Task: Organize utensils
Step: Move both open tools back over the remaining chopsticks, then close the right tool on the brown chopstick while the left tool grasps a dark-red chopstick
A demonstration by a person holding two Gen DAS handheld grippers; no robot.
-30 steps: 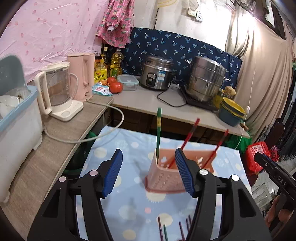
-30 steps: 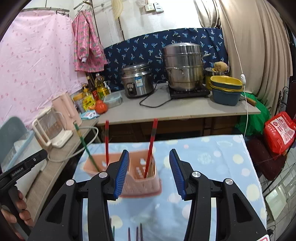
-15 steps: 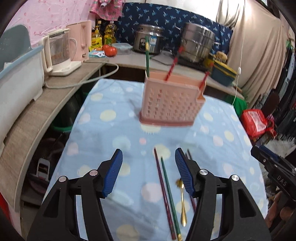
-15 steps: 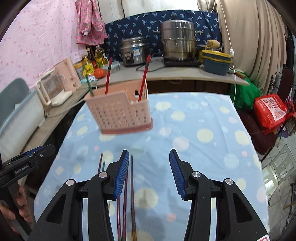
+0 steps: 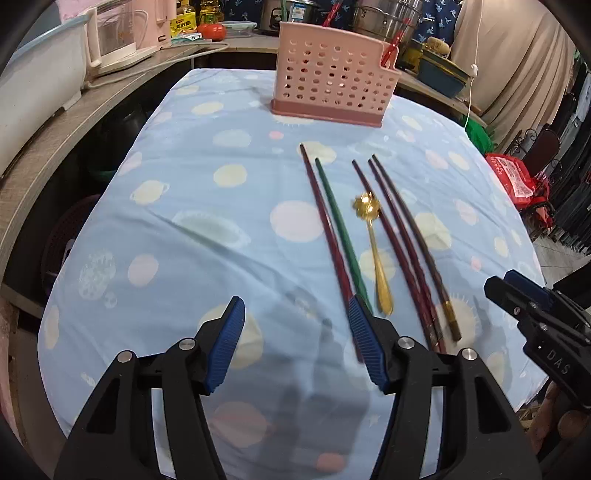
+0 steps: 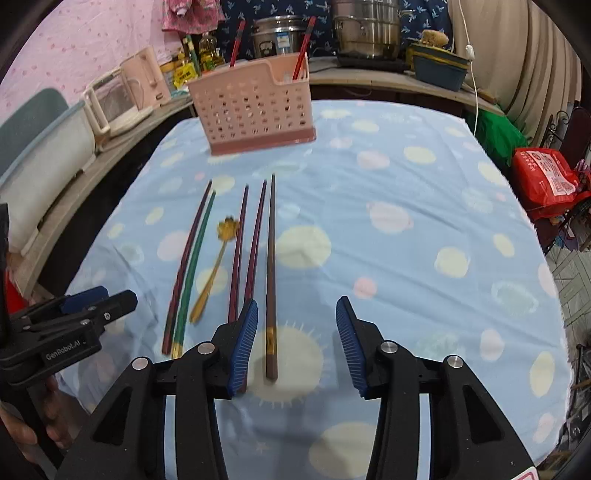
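A pink perforated utensil holder (image 5: pixel 334 72) (image 6: pixel 255 107) stands at the far end of the table with red chopsticks (image 6: pixel 303 48) in it. Several chopsticks lie side by side on the blue spotted cloth: a dark red one (image 5: pixel 327 236), a green one (image 5: pixel 341 229), two maroon ones (image 5: pixel 397 251) and a brown one (image 6: pixel 272 266). A gold spoon (image 5: pixel 375 243) (image 6: pixel 214 266) lies among them. My left gripper (image 5: pixel 295 336) is open and empty, near the chopsticks' near ends. My right gripper (image 6: pixel 295 339) is open and empty, over the brown chopstick's end.
A counter along the left and back holds a white blender jug (image 5: pixel 110 40), a pink kettle (image 6: pixel 142 79), a rice cooker (image 6: pixel 280 35), a steel steamer pot (image 6: pixel 369 31) and stacked bowls (image 6: pixel 439 68). A red bag (image 6: pixel 546 181) sits past the table's right edge.
Both grippers have tilted down and pulled back toward the table's near end. The loose chopsticks and spoon are now in full view; the holder appears farther away. Both grippers stay open.
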